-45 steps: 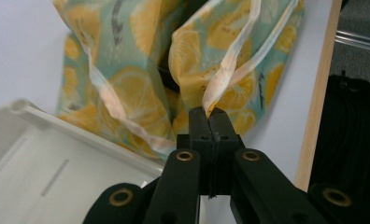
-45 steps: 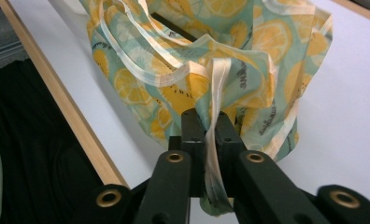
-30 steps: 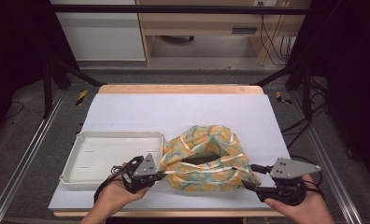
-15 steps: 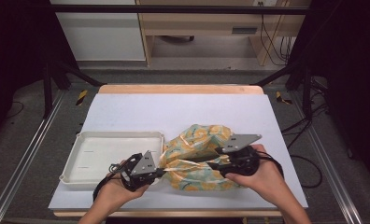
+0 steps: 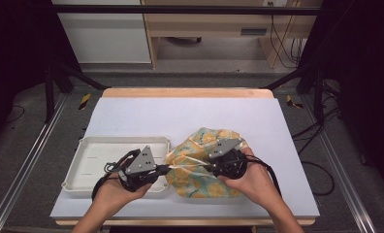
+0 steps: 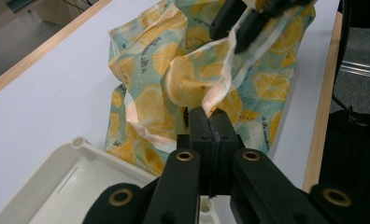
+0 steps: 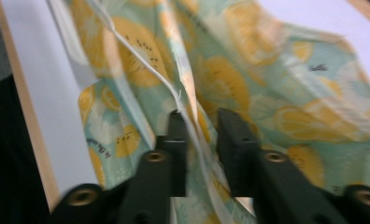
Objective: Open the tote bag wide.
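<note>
Left tool (image 6: 210,122): jaws pressed together on a pale cream hem of the teal cotton cloth printed with yellow lemon slices (image 6: 183,79); the pinched strip rises from the jaw tips and twists away towards the other tool. In the high view the left tool (image 5: 167,168) sits at the cloth's left edge, just over the near right corner of the tray.

Right tool (image 7: 199,122): jaws have just been closing, yet a narrow gap is left between them; a cream hem and a thin white thread run down through that gap. This view is blurred, so whether the pads press on the fabric cannot be told. In the high view the right tool (image 5: 208,166) lies over the middle of the cloth, its tips hidden by the hand and the grey plate.

Cloth: bunched in a heap on the near right part of the bench, between the two tools, a cream band stretched taut from one to the other. Its right side is covered by the person's right hand (image 5: 246,174).

Shallow white plastic tray (image 5: 90,153): just left of the cloth, touching its edge; its near rim is partly hidden by the left hand (image 5: 115,187).

White-topped bench with a wooden edge (image 5: 190,114): carries tray and cloth.
</note>
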Demonstrator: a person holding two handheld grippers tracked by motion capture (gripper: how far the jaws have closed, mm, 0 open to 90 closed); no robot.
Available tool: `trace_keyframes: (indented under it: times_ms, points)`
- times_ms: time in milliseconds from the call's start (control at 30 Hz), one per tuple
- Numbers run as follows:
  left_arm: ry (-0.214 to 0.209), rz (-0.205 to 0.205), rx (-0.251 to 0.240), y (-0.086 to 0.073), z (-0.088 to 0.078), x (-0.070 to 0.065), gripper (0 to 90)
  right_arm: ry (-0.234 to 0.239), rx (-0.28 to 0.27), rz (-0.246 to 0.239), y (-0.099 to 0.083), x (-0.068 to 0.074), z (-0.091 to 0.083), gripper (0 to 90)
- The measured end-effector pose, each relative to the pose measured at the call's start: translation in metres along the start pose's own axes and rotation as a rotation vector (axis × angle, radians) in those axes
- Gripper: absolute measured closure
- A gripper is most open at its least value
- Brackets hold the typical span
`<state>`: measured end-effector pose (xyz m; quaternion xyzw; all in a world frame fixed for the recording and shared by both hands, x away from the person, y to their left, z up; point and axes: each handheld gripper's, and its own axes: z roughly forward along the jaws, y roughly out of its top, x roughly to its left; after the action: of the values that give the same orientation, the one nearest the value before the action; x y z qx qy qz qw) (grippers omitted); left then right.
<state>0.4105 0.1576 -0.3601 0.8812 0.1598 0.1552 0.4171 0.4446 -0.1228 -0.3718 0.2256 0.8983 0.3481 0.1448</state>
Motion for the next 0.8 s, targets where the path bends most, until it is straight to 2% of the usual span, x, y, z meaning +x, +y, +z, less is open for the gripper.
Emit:
trace_keyframes:
  times_ms: [67, 133, 267, 400, 500, 600, 633, 733, 800]
  points:
    - [-0.007, 0.002, 0.023, -0.002, 0.003, -0.002, 90.0, -0.012, -0.049, 0.012, 0.002, 0.000, -0.011, 87.9]
    - [-0.016, -0.006, 0.032, -0.005, 0.007, -0.003, 90.0, -0.013, -0.086, 0.017, 0.003, 0.003, -0.023, 89.7]
    - [-0.020, -0.011, 0.055, -0.011, 0.018, -0.005, 90.0, 0.011, -0.133, -0.014, -0.005, 0.023, -0.041, 90.0]
    - [-0.026, -0.016, 0.068, -0.016, 0.022, -0.005, 89.2, 0.049, -0.131, -0.047, -0.024, 0.048, -0.042, 90.0]
    - [-0.015, -0.034, 0.064, -0.018, 0.021, -0.003, 76.5, 0.062, -0.101, -0.063, -0.040, 0.062, -0.034, 90.0]
    - [-0.012, -0.074, 0.011, -0.016, 0.014, -0.001, 65.2, 0.068, -0.080, -0.057, -0.051, 0.068, -0.027, 90.0]
    - [-0.011, -0.076, 0.005, -0.014, 0.010, 0.000, 61.0, 0.068, -0.074, -0.057, -0.054, 0.068, -0.025, 90.0]
    - [-0.017, -0.085, -0.039, -0.006, 0.001, 0.006, 57.8, 0.068, -0.059, -0.054, -0.061, 0.069, -0.019, 90.0]
    - [-0.003, -0.081, -0.047, 0.000, -0.002, 0.010, 55.3, 0.067, -0.055, -0.047, -0.065, 0.068, -0.017, 90.0]
